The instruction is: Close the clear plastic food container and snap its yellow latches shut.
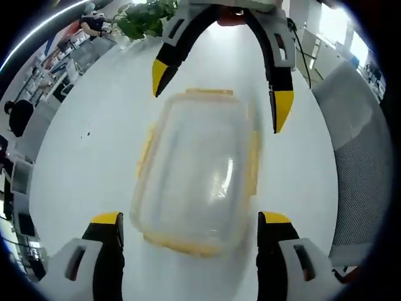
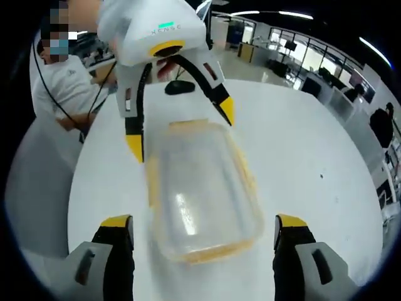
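Both the left hand-held gripper (image 1: 194,232) and right hand-held gripper (image 2: 203,235) hover open over the lidded container (image 1: 197,169). Next: press yellow latches (image 1: 253,164) shut.

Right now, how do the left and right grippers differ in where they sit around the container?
The left gripper straddles one short end of the clear container; the right gripper straddles the opposite end. Each faces the other across it. Both are open wide, yellow-tipped, hovering over the white table, gripping nothing.
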{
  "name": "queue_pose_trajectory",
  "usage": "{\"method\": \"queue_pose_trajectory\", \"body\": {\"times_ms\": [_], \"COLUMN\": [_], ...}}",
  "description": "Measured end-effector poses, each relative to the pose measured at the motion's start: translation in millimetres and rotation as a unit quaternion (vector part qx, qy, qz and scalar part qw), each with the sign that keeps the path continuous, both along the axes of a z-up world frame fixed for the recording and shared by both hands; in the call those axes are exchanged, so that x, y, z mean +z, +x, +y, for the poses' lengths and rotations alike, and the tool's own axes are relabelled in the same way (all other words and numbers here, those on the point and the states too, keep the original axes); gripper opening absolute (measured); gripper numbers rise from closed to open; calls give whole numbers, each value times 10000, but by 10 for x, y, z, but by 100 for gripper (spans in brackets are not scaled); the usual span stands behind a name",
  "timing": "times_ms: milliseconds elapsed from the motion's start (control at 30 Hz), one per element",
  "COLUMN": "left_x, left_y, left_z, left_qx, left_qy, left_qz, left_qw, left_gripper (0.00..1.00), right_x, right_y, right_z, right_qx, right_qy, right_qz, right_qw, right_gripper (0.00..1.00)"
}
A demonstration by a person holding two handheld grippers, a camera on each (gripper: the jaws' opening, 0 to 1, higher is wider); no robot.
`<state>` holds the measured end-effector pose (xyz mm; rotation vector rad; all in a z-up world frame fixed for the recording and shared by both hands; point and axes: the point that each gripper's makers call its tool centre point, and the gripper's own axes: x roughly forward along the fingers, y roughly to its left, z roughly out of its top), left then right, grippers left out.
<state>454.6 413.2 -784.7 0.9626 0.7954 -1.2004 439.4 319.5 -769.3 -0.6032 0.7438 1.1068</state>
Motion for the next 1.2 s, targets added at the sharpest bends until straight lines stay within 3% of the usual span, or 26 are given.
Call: {"method": "queue_pose_trajectory", "body": {"times_ms": [267,433,733,1033,1200], "left_x": [-11,12,38,23,25], "left_y": [-121,-124,-71,-89,-124], "left_z": [45,69,152,191,201], "left_qx": [213,440,756,993,1204], "left_qy": [-154,-343,-583,-758,-948], "left_qz": [86,96,78,147,204], "left_qw": [9996,9984,9954,9921,9880], "left_gripper": [88,87,87,87,87], "right_x": [59,35,136,102,139], "right_y": [-33,-54,27,-60,-73], "right_z": [-17,3,42,-7,-9], "right_qx": [-285,-372,-809,-939,-1244], "right_qy": [300,368,876,891,1197], "right_qz": [-124,-123,-265,-226,-158], "right_qw": [9991,9986,9925,9913,9849], "right_gripper": [92,92,92,92,91]}}
